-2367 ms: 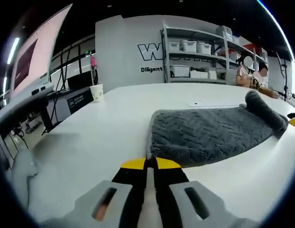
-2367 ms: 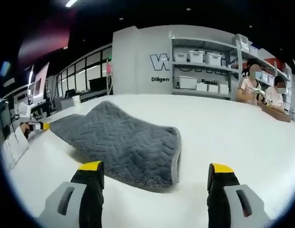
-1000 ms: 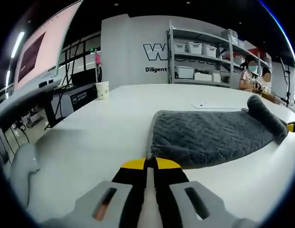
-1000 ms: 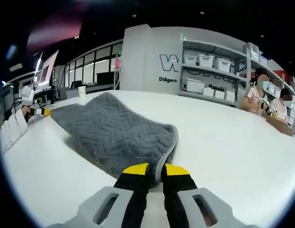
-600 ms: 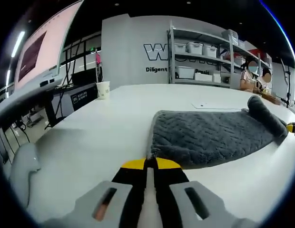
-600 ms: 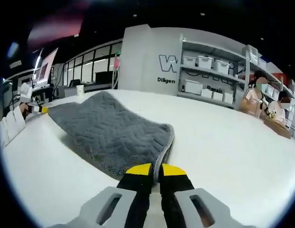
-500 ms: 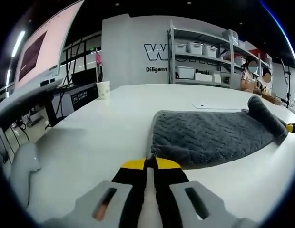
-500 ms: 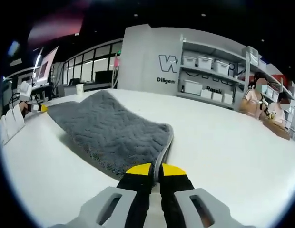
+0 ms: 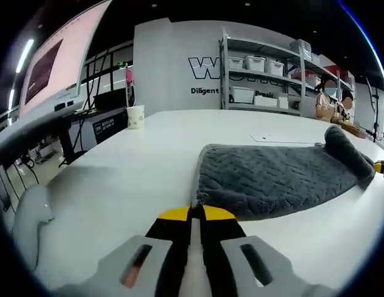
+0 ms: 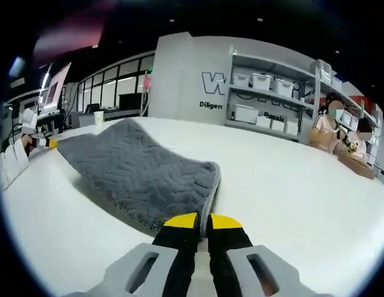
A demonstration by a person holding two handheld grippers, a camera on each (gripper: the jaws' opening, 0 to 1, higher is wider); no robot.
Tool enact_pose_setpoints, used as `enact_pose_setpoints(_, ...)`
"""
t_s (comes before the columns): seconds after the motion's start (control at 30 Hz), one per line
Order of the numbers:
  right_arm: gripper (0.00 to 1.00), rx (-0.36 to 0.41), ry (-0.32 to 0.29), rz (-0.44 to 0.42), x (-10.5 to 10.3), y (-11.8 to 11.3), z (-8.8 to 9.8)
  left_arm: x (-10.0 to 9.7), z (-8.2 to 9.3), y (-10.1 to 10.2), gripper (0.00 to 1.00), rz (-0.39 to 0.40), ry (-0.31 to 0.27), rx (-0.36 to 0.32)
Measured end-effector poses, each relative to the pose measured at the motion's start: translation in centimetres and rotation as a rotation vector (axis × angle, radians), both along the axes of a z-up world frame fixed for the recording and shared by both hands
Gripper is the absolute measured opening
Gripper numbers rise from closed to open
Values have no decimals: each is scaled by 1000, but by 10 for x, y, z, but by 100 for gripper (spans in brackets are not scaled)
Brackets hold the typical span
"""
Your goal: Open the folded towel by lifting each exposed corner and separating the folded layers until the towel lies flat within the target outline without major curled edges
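A grey textured towel [image 9: 272,179] lies on the white table [image 9: 136,173], its far right end bunched into a roll [image 9: 347,151]. My left gripper [image 9: 196,213] is shut on the towel's near corner. In the right gripper view the same towel [image 10: 142,173] stretches away to the left, and my right gripper [image 10: 203,218] is shut on its near corner edge. The left gripper [image 10: 40,142] shows small at the far left of that view, and the right gripper's yellow tip [image 9: 383,167] shows at the right edge of the left gripper view.
A paper cup [image 9: 135,116] stands at the table's far left edge. A flat white sheet [image 9: 285,137] lies behind the towel. Shelves with white bins [image 9: 260,80] line the back wall, and people [image 10: 331,127] sit at the far right. A large screen [image 9: 49,62] stands to the left.
My right gripper was open before the towel's corner and has shut on it, then drawn it slightly. The left gripper has stayed shut on its corner, barely moving.
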State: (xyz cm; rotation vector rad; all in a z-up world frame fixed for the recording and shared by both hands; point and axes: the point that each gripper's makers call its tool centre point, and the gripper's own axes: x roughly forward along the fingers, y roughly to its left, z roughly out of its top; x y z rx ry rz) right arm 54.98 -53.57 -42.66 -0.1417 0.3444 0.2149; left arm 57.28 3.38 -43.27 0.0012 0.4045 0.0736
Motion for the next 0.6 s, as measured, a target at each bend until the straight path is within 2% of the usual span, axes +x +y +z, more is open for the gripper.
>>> enact_pose_setpoints(0.6, 0, -18, 5, -55, 2, -19, -2, 0, 0, 4, 5, 9, -1, -9)
